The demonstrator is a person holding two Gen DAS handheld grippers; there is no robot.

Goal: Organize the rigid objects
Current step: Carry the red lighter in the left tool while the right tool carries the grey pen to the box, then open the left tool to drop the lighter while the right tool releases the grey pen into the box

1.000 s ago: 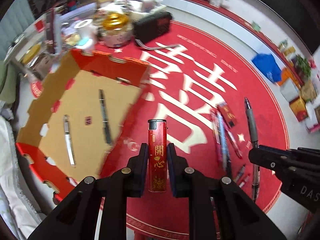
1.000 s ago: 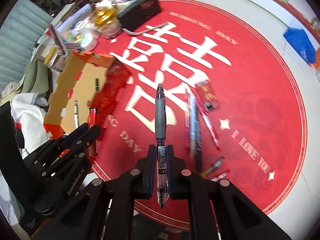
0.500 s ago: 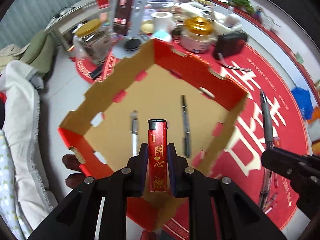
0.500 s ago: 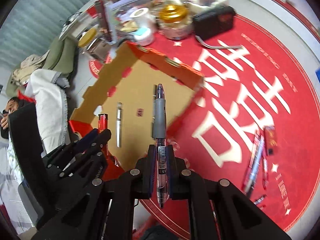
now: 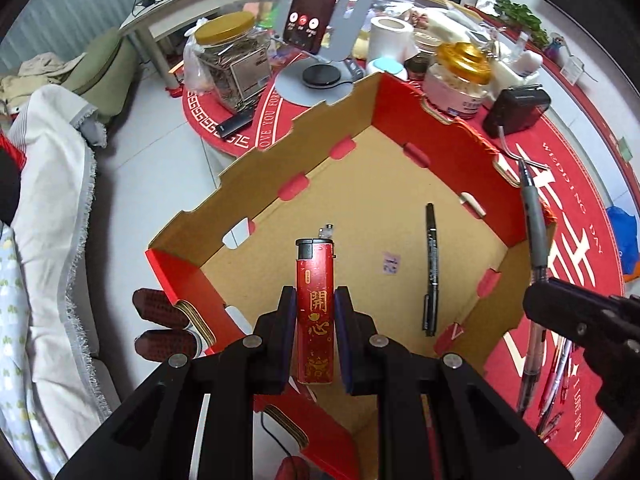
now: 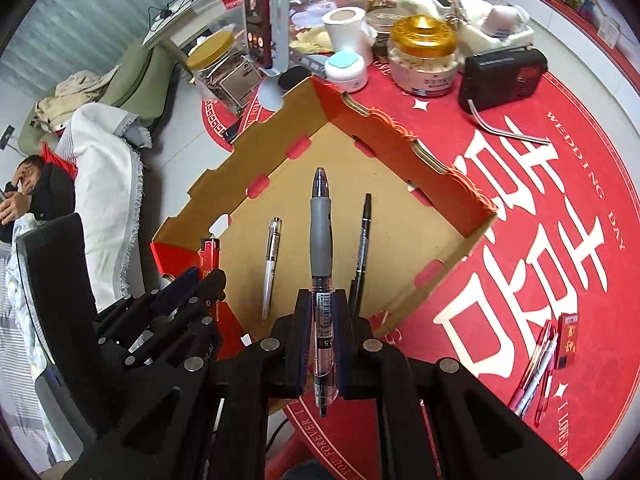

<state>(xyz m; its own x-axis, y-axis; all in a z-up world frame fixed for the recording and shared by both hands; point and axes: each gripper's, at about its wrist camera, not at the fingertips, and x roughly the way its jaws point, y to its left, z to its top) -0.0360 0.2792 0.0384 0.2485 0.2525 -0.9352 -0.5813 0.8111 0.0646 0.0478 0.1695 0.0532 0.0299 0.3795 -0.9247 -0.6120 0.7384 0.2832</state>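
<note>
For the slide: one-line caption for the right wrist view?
Right gripper clamps a grey-grip pen over the cardboard box, which already holds two pens.

The cardboard tray is open above, floor mostly bare beside black pen and, seemingly, silver pen.

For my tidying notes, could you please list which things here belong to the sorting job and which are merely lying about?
Job: red lighter in left tongs; grey-grip pen in right tongs; cardboard tray; black marker; silver pen; loose pens.

Lying about: gold-lidded jar; black radio; phone on stand.
</note>
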